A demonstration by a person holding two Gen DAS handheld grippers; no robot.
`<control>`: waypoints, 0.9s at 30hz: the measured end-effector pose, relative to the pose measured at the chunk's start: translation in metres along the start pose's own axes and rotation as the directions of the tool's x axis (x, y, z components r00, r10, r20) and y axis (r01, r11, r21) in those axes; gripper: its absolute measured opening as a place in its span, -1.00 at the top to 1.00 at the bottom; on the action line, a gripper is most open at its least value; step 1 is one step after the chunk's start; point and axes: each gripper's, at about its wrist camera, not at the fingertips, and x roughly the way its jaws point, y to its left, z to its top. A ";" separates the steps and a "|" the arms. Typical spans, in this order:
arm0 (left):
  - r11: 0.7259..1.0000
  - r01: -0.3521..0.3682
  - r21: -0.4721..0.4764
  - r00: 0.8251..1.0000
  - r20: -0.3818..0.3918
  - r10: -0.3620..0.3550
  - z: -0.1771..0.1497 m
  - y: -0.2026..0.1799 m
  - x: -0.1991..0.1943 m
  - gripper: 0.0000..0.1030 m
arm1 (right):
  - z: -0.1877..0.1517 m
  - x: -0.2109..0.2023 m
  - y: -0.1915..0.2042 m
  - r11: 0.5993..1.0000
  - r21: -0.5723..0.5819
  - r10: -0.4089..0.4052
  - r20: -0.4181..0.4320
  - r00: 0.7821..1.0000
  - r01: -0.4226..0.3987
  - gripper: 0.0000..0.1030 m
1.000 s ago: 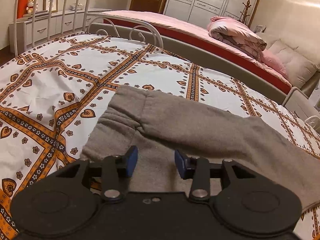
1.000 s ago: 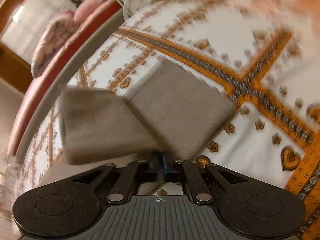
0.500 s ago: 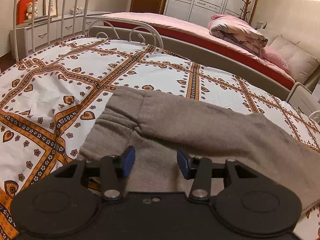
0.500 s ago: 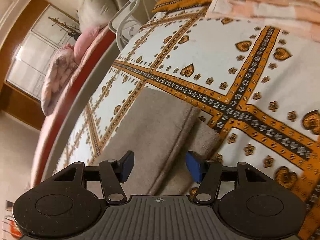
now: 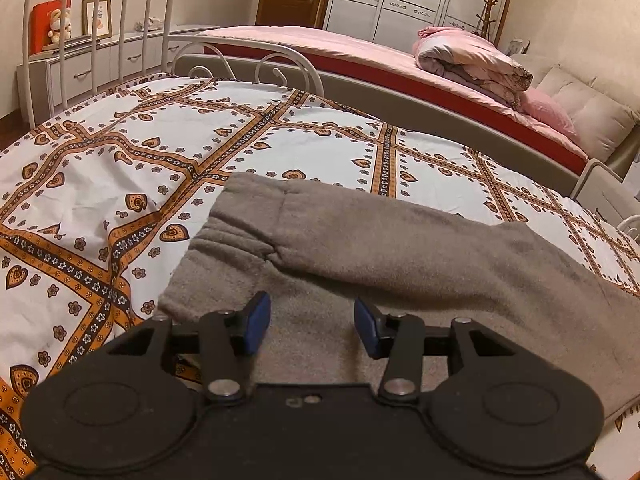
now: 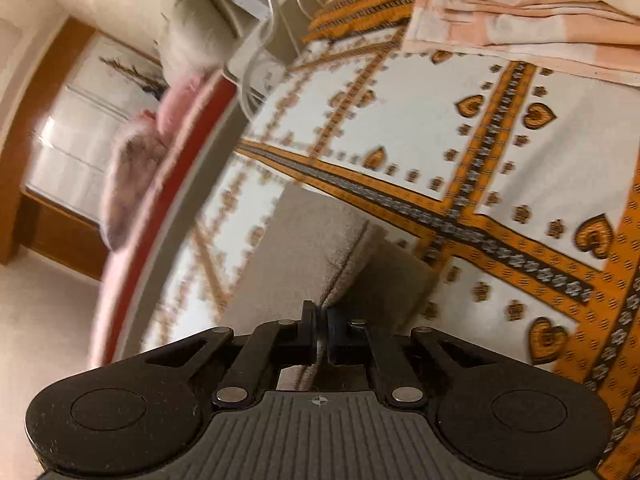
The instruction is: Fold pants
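Grey fleece pants (image 5: 400,248) lie folded lengthwise on the patterned bedspread (image 5: 120,184), with the elastic waistband (image 5: 224,236) at the left. My left gripper (image 5: 312,320) hovers over the waist end, open, its blue pads apart with nothing between them. In the right wrist view the leg end of the pants (image 6: 312,240) lies doubled on the spread. There my right gripper (image 6: 322,320) is shut on the cloth's edge, and a thin fold shows between the pads.
A white metal bed frame (image 5: 224,56) stands beyond the spread. Behind it is a second bed (image 5: 320,40) with a rolled quilt (image 5: 472,60). A drawer unit (image 5: 100,68) is at the far left. Folded peach cloth (image 6: 520,12) lies at the bed's head.
The right gripper let go of the lifted leg end, which now lies flat, opened wide, then shut again on the folded edge. The left gripper has stayed put.
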 end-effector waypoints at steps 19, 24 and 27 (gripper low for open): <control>0.998 -0.006 -0.062 0.995 0.098 0.012 0.008 0.024 -0.038 0.18 | -0.007 0.006 0.009 0.985 -0.163 -0.048 0.036 0.998 0.053 0.89; 0.957 0.063 -0.283 0.994 0.103 -0.035 0.002 0.066 -0.052 0.26 | -0.005 -0.008 0.010 0.981 -0.188 -0.034 0.060 0.998 0.045 0.89; 0.922 0.102 -0.373 0.995 0.058 -0.087 -0.003 0.079 -0.047 0.30 | -0.004 -0.006 0.008 0.984 -0.167 -0.047 0.057 0.997 0.055 0.89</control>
